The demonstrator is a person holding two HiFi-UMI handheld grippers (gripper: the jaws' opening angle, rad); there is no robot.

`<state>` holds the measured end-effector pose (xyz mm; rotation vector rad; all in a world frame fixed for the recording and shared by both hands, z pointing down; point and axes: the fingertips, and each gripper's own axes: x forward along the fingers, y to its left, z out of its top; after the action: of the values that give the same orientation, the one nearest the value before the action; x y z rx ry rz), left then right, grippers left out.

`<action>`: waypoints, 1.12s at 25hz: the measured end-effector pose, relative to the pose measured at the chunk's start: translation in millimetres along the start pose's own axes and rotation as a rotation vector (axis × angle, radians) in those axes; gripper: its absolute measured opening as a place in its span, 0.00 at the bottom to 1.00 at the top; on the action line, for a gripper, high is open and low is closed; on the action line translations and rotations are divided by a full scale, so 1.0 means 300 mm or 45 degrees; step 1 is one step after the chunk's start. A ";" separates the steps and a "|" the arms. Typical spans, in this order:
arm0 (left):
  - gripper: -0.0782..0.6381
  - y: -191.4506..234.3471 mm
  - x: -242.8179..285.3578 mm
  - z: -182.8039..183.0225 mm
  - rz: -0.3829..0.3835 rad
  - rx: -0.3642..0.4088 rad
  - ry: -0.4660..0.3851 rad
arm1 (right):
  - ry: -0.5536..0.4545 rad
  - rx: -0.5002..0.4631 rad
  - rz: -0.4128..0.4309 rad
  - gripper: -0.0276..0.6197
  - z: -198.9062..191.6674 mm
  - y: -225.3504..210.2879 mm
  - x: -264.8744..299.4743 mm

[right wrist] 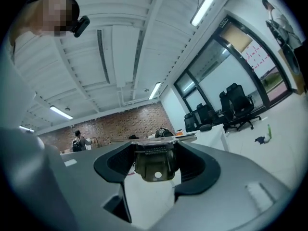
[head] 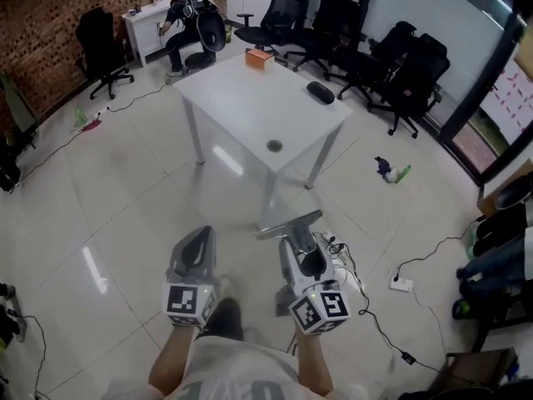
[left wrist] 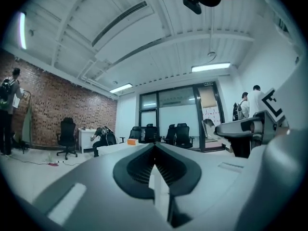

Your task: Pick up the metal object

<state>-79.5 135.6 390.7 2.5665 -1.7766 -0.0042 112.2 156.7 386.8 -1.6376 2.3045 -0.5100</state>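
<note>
The metal object (head: pixel 289 223) is a flat grey bracket with a toothed edge and a small hole. It sticks out sideways from my right gripper (head: pixel 300 233), which is shut on it low in the head view, close to my body. In the right gripper view the metal object (right wrist: pixel 155 163) sits clamped between the dark pads (right wrist: pixel 115 163) of my right gripper (right wrist: pixel 155 153). My left gripper (head: pixel 198 242) hangs beside it to the left, and its jaws meet at the tips with nothing between them. In its own view my left gripper (left wrist: pixel 154 148) points at the distant room.
A white table (head: pixel 241 98) stands ahead, some way off, with an orange box (head: pixel 259 58), a black object (head: pixel 320 92) and a small round dark thing (head: pixel 274 146) on it. Black office chairs (head: pixel 366 48) line the back. Cables and a power strip (head: pixel 401 283) lie on the floor to the right.
</note>
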 end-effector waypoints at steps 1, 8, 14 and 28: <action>0.11 -0.012 -0.046 0.011 0.007 0.003 -0.008 | 0.024 -0.008 0.011 0.48 -0.020 0.025 -0.041; 0.11 -0.082 -0.171 0.084 0.007 -0.073 -0.117 | 0.057 -0.032 0.066 0.48 -0.062 0.114 -0.185; 0.11 -0.101 -0.279 0.128 0.000 -0.086 -0.164 | 0.022 -0.030 0.117 0.48 -0.020 0.197 -0.253; 0.11 -0.078 -0.383 0.121 0.036 -0.077 -0.176 | 0.019 -0.123 0.131 0.48 -0.042 0.263 -0.301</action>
<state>-98.4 250.7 352.9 2.5559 -1.8270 -0.2367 69.3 267.4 365.4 -1.5515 2.4441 -0.3953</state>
